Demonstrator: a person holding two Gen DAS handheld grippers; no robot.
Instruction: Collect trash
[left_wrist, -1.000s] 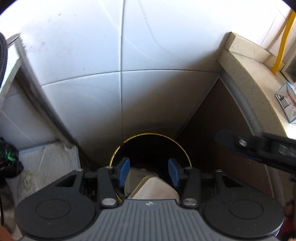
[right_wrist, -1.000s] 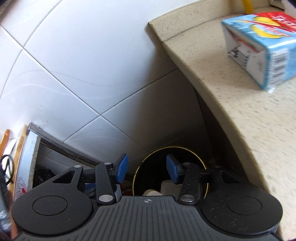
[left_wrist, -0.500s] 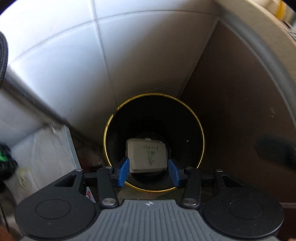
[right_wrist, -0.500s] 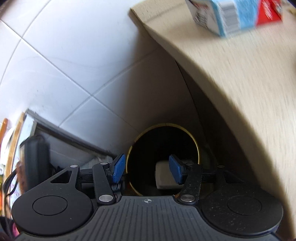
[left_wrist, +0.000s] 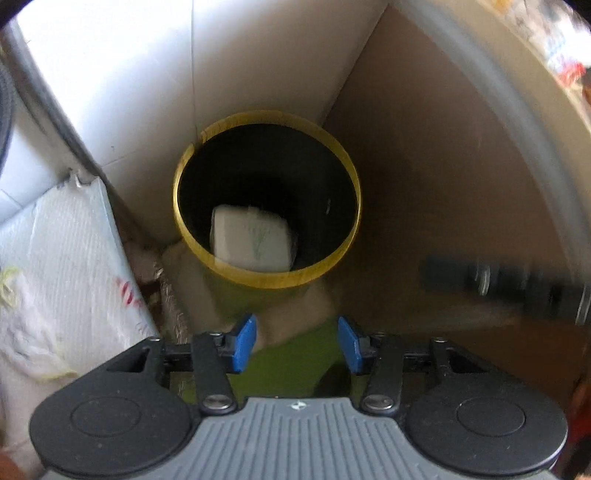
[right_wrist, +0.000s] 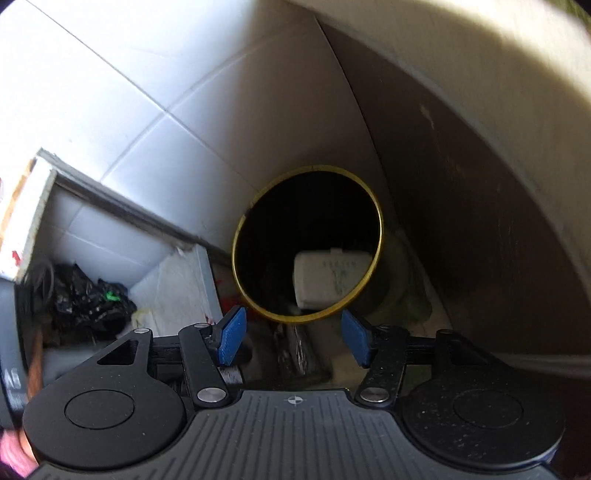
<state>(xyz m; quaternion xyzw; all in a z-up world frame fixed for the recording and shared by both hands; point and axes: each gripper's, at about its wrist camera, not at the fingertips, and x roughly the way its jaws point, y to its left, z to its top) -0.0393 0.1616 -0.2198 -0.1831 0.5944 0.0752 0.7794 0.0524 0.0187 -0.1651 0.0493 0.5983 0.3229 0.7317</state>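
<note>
A round bin with a yellow rim (left_wrist: 350, 236) and dark inside stands on the floor beside the counter; in the right wrist view the bin rim (right_wrist: 376, 229) is the same. A pale carton (left_wrist: 255, 242) lies inside it, also seen as the pale carton (right_wrist: 330, 282) from the right. My left gripper (left_wrist: 297, 343) hangs above the bin's near side, open, nothing between its blue pads. My right gripper (right_wrist: 293, 341) is open and empty too, above the bin's near rim. A blurred dark bar (left_wrist: 506, 284) at the right of the left wrist view is the other gripper.
White floor tiles (left_wrist: 147, 74) lie behind the bin. The brown counter side (left_wrist: 443, 166) and its pale top edge (right_wrist: 480, 55) curve along the right. A white woven sack (left_wrist: 62, 258) sits left of the bin, with black bags (right_wrist: 85, 299) beyond it.
The carton left my left gripper and now lies in the bin. Both grippers have tilted down toward the bin and drawn back a little; the juice box on the counter is out of view.
</note>
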